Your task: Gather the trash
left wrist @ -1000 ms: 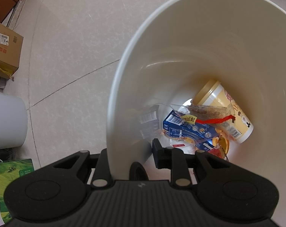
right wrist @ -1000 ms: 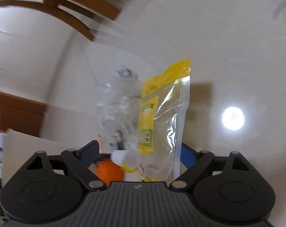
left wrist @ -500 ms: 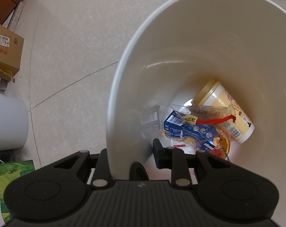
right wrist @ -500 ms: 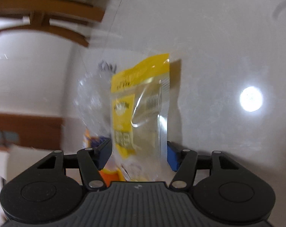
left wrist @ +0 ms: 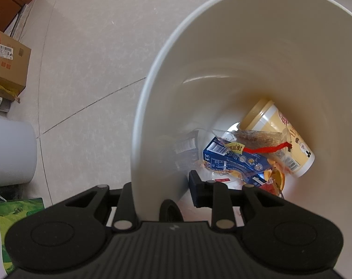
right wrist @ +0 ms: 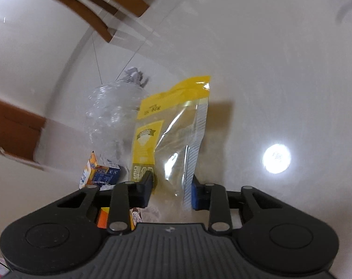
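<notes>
My left gripper (left wrist: 162,193) is shut on the wall of a white trash bin (left wrist: 222,53), one finger outside and one inside, holding it tipped toward the camera. At the bin's bottom lie a beige cup (left wrist: 280,139), a blue carton (left wrist: 231,162), a clear wrapper with a red strip (left wrist: 259,139) and a dark wrapper (left wrist: 186,146). My right gripper (right wrist: 171,189) is shut on the lower part of a yellow-and-clear plastic bag (right wrist: 173,127) close over the pale floor. A crushed clear bottle (right wrist: 110,121) and a small orange-and-blue carton (right wrist: 99,172) lie just left of it.
Cardboard boxes (left wrist: 6,60), a white cylinder (left wrist: 10,151) and a green package (left wrist: 15,209) stand left of the bin. Wooden chair legs (right wrist: 94,2) and brown wooden furniture (right wrist: 13,134) border the floor in the right wrist view. A crumpled grey scrap (right wrist: 135,75) lies beyond the bottle.
My right gripper's fingers have drawn together from wide open onto the yellow bag. The left gripper and the bin have stayed almost still.
</notes>
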`<state>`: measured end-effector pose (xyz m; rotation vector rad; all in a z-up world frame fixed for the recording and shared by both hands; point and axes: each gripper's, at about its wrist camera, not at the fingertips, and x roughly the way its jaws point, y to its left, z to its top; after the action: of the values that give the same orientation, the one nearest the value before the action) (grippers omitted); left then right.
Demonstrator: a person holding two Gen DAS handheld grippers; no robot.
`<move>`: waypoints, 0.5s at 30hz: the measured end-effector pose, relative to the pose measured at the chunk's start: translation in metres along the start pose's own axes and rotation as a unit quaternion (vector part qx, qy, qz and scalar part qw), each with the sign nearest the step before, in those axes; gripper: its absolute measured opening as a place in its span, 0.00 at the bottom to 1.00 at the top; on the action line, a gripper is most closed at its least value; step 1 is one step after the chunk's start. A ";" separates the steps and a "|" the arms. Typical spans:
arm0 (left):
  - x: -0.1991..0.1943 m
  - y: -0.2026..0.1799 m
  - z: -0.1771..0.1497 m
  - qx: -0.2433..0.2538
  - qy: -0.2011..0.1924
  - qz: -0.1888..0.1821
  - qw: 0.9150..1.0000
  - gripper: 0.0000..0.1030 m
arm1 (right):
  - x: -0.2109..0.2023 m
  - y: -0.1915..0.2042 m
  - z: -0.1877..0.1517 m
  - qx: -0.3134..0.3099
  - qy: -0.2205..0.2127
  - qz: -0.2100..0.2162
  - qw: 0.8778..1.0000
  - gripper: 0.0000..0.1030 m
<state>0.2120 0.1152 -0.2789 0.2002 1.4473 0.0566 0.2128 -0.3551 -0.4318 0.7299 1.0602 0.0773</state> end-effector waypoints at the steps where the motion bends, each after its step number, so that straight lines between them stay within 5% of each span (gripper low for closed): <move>1: 0.000 0.000 0.000 0.001 -0.001 0.001 1.000 0.26 | -0.005 0.010 0.003 -0.018 0.002 -0.014 1.000 0.23; 7: -0.001 -0.001 0.000 0.004 -0.003 0.001 1.000 0.26 | -0.028 0.074 0.031 -0.127 0.022 -0.095 0.987 0.14; 15: -0.003 -0.001 -0.002 0.013 -0.009 0.001 1.000 0.26 | -0.034 0.137 0.042 -0.222 0.084 -0.208 0.949 0.12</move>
<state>0.2097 0.1140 -0.2768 0.2230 1.4314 0.0371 0.2679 -0.2847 -0.3144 0.0851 1.2850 0.0138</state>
